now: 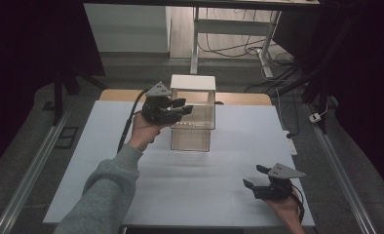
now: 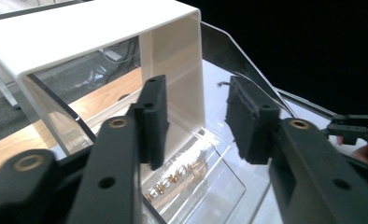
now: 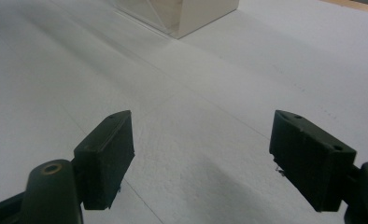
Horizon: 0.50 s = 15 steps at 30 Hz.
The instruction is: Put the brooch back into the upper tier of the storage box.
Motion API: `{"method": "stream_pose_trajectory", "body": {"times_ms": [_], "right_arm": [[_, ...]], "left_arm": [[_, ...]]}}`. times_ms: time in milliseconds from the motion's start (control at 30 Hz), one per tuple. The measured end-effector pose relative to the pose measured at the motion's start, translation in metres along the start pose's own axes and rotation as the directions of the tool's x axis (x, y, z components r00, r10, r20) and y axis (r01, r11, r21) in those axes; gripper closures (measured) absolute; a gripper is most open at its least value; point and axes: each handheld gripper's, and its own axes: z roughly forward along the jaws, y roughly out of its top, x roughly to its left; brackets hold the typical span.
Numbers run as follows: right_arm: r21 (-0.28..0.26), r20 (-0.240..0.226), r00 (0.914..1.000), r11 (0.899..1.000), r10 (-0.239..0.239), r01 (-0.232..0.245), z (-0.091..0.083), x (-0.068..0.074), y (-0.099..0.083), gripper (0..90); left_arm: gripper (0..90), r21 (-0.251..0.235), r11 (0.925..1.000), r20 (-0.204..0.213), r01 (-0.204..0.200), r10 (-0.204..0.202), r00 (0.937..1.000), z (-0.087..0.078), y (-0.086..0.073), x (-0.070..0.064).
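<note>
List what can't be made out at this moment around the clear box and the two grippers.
- Small gold items in the clear box: left gripper view, blurred by glare; too small to identify.
- Box's left wall: high view, hidden behind the left gripper.
- Right hand: high view, cut off by the bottom edge.
- Box's base: right gripper view, cropped at the top edge.
</note>
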Motion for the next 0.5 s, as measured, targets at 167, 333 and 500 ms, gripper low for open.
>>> {"method": "stream_pose_trajectory", "body": {"times_ms": [167, 333, 500], "right_arm": [[-0.005, 0.003, 1.0, 1.0, 0.002, -0.002, 0.0, 0.0, 0.0, 21.4], [-0.008, 0.004, 1.0, 1.0, 0.003, -0.003, 0.0, 0.0, 0.0, 21.4], [-0.005, 0.004, 1.0, 1.0, -0.003, 0.003, -0.001, 0.0, 0.0, 21.4]], "left_arm": [[51.7, -0.002, 0.9999, 0.014, -0.01, 0.01, 0.9999, -0.005, -0.002, -0.001], [49.5, -0.018, 0.9995, 0.022, -0.025, 0.026, 0.9994, -0.014, -0.006, -0.004], [47.4, -0.023, 0.999, 0.013, -0.038, 0.038, 0.9992, -0.026, -0.013, -0.007]]}}
